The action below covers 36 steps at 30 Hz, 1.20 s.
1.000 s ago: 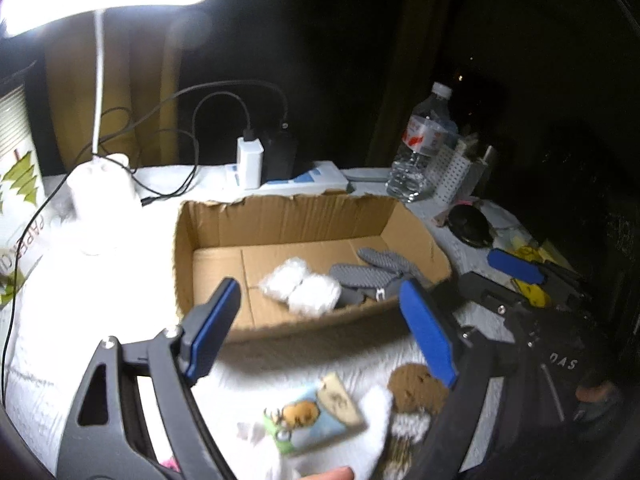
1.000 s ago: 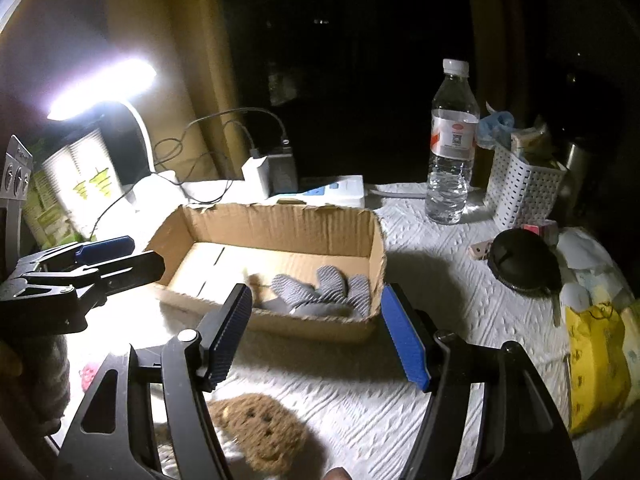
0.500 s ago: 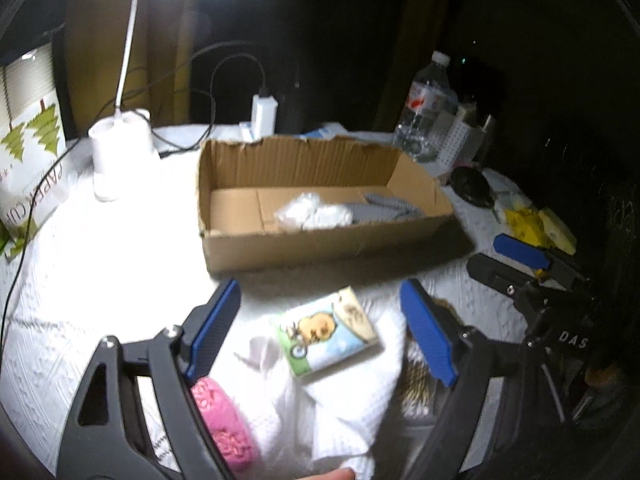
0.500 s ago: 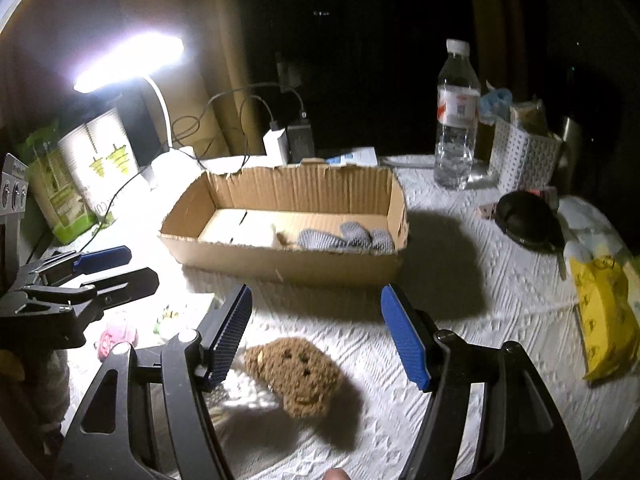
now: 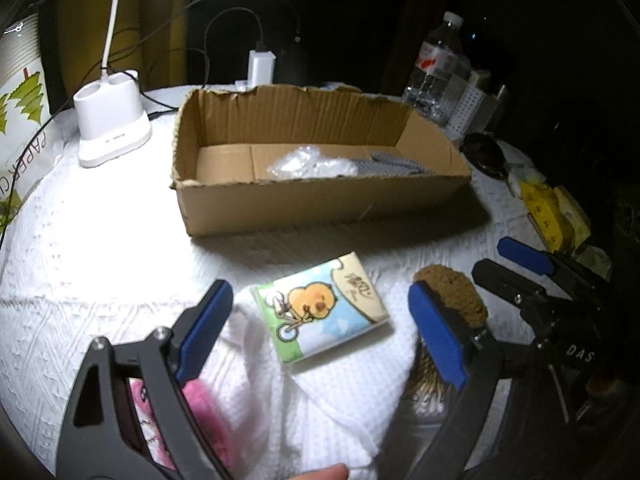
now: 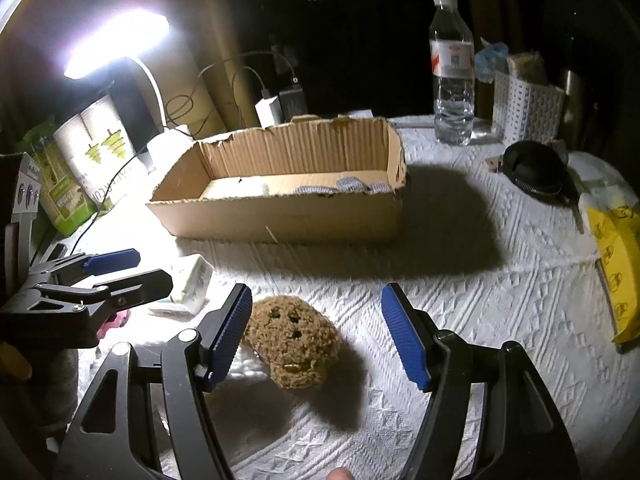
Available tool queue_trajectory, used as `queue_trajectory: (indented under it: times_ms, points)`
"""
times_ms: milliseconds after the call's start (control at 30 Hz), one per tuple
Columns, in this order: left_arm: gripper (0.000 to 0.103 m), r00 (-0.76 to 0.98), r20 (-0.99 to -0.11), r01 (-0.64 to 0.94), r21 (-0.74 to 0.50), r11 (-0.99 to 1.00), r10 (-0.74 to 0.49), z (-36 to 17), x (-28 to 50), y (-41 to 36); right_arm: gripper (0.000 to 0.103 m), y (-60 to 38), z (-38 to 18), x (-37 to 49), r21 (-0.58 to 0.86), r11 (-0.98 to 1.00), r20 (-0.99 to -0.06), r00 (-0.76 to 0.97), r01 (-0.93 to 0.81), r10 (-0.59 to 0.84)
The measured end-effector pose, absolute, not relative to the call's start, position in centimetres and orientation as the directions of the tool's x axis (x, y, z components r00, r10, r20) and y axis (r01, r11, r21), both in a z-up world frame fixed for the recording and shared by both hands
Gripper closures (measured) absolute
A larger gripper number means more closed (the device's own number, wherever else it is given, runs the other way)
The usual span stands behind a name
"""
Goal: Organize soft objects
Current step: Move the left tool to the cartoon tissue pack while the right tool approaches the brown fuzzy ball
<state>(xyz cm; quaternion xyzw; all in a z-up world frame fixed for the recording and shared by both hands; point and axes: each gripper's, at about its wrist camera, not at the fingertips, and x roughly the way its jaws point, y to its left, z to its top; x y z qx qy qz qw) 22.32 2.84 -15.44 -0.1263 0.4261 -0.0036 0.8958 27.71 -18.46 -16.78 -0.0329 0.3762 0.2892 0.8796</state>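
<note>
My left gripper [image 5: 320, 304] hangs low over a tissue pack [image 5: 324, 308] with a cartoon chick, which lies on a white cloth [image 5: 332, 396]. Its jaws are opening and the pack sits between them untouched. A pink soft item [image 5: 204, 412] shows behind the left finger. My right gripper [image 6: 317, 312] is open around a brown plush face [image 6: 294, 338] on the tablecloth, pads apart from it. The cardboard box [image 5: 320, 204] behind holds white fluffy pieces [image 5: 304, 164] and grey gloves [image 5: 396, 164]. Each gripper also appears in the other's view: the right gripper [image 5: 532, 264] and the left gripper [image 6: 116, 276].
A desk lamp base [image 5: 112, 120] and a paper bag [image 6: 92, 156] stand at the back left, with chargers and cables behind the box. A water bottle [image 6: 452, 68], white basket [image 6: 528, 108], black pouch [image 6: 532, 168] and yellow packet [image 6: 616, 268] fill the right side.
Both grippers have sunk toward the table and tilted down. The box has slid up in both views. The tissue pack and brown plush now lie between the jaws. The left jaws stand slightly wider.
</note>
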Motion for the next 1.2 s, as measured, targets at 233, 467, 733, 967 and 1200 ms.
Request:
queue_trajectory:
  times_ms: [233,467,733,967,1200]
  points:
    - [0.012,0.596,-0.801,-0.124,-0.163,0.979,-0.059,-16.8,23.5,2.3,0.033,-18.5,-18.5,28.8,0.189,0.816,-0.709,0.498,-0.547,0.498]
    - [0.012,0.561,-0.827,-0.122,-0.136,0.983,-0.045,-17.8,24.5,2.0,0.033,-18.6,-19.8,29.5,0.263,0.790,-0.727,0.424,-0.554,0.540]
    - [0.016,0.555,-0.830,-0.105,-0.133,0.985,-0.053,-18.3,24.6,1.7,0.046,-18.2,-20.3,29.3,0.317,0.753,-0.724,0.365,-0.577,0.585]
    - [0.033,0.566,-0.822,-0.070,-0.124,0.990,-0.063,-17.8,24.1,1.3,0.068,-17.5,-20.2,28.6,0.316,0.733,-0.726,0.344,-0.603,0.596]
    - [0.033,0.609,-0.789,-0.050,-0.132,0.990,-0.075,-15.9,22.9,1.6,0.072,-18.1,-18.2,27.7,0.278,0.750,-0.701,0.407,-0.600,0.586]
